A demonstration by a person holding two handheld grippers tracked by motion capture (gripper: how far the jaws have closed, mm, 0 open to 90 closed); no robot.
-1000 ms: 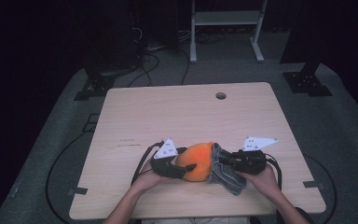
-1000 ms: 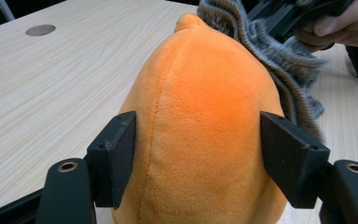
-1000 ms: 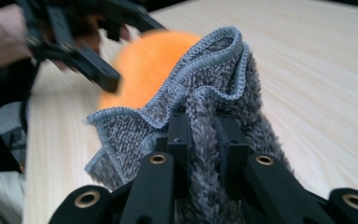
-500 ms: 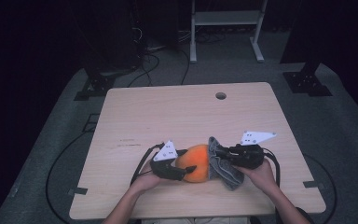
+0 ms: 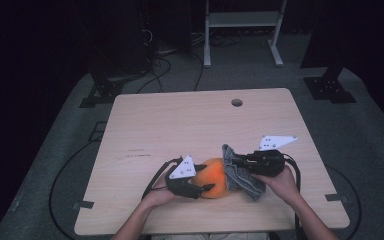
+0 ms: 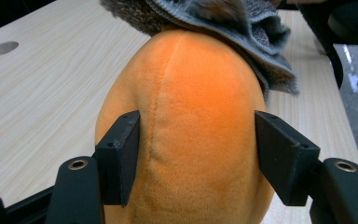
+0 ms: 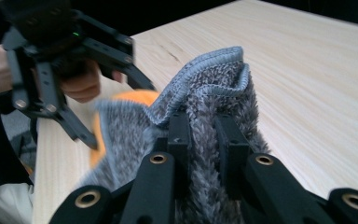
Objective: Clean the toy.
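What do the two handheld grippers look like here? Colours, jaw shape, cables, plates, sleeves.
Both are black. The left gripper and right gripper each carry a pale grey three-cornered plate with dark dots and trail a black cable. The jaws are flat black blocks on arms with brass-ringed holes. The forearms are bare; no sleeves show.

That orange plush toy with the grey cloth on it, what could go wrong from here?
The left tool has been closing on the soft orange toy; the rounded plush could squirm out sideways as it squeezes. The right tool pinches just a fold of the grey cloth, so a tug might pull it free. Both sit close to the table front edge and could get pushed off.
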